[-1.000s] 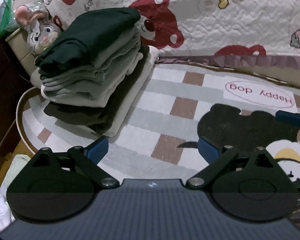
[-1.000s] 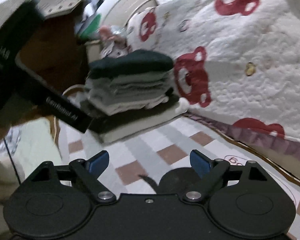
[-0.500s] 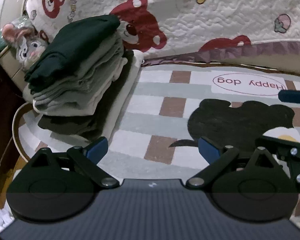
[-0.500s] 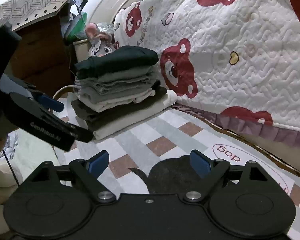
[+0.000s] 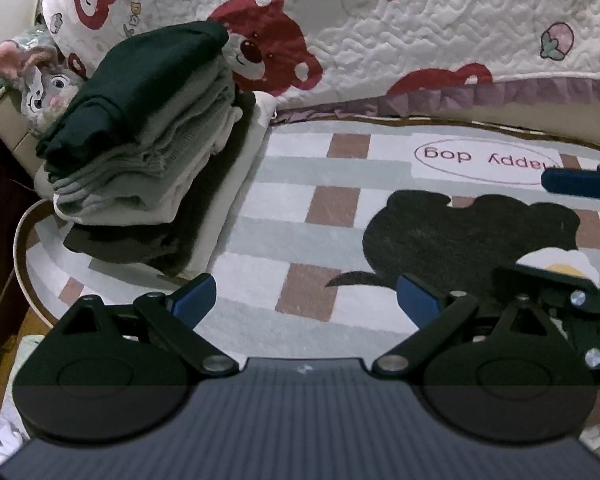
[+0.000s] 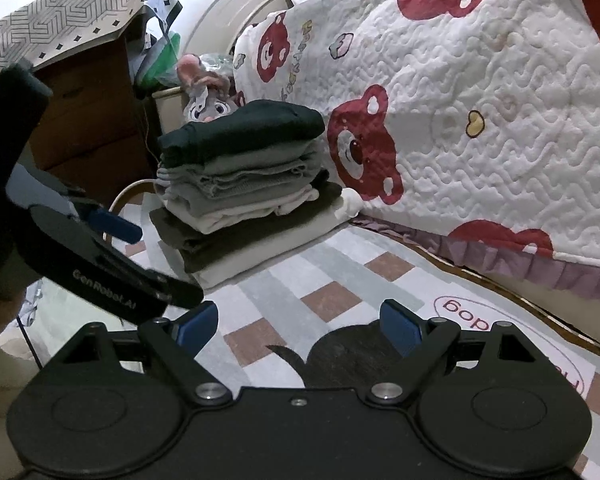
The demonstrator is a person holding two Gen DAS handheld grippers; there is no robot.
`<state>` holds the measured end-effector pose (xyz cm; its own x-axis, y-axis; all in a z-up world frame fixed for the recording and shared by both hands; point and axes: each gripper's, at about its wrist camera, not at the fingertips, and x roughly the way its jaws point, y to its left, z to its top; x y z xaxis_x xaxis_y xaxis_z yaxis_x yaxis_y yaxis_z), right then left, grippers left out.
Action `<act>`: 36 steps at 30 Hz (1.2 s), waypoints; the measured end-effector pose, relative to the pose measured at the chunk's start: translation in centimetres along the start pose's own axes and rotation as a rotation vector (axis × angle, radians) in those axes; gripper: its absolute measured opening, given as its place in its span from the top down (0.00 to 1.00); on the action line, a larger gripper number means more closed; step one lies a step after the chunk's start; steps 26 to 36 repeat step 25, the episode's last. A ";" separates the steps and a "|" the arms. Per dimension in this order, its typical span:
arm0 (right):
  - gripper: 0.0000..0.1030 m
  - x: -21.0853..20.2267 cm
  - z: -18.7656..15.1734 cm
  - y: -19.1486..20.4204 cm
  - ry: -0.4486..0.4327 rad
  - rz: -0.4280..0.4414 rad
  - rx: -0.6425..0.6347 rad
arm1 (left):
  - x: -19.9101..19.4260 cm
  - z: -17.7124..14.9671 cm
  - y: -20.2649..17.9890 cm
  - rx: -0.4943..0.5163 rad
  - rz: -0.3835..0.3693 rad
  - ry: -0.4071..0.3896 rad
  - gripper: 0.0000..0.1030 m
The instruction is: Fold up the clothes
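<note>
Folded clothes [image 5: 140, 140] stacked on rug [image 5: 268, 200], hand-held grippers gaping, empty (wooden cabinet [image 6: 88, 120] — right view only)

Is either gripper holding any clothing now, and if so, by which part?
Nothing is held. The left gripper and the right gripper are both open and empty above the rug; the folded stack lies untouched.

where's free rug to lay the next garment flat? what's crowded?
Free: the checkered rug between the stack of folded clothes and the black dog print, running up to the bear quilt. Both tools, left and right, are open and empty above it. Crowded: the stack's corner, with the plush toy behind it.
</note>
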<state>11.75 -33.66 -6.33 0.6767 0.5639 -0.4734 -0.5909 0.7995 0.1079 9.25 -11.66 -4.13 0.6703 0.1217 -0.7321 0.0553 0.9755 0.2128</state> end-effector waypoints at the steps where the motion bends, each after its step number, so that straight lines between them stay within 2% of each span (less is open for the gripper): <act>1: 0.12 0.0 0.0 0.0 -0.001 -0.002 0.001 | 0.0 0.0 0.0 0.002 -0.001 -0.001 0.05; 5: 0.12 0.1 0.1 -0.2 0.003 0.002 0.018 | 0.0 0.0 0.1 -0.003 0.002 -0.008 0.05; 11: 0.12 -0.9 0.7 -0.8 -0.065 0.078 0.108 | -0.1 0.0 0.4 -0.020 0.035 -0.014 0.05; 17: 0.11 -1.0 0.8 -1.0 -0.078 0.096 0.134 | 0.1 -0.1 0.5 -0.014 0.045 -0.007 0.02; 23: 0.11 -1.0 1.0 -2.3 -0.098 0.189 0.279 | 0.2 -0.1 0.7 -0.020 0.062 -0.004 0.01; 36: 0.10 -1.1 1.0 -2.2 -0.104 0.192 0.283 | 0.2 -0.1 0.7 -0.022 0.062 -0.001 0.01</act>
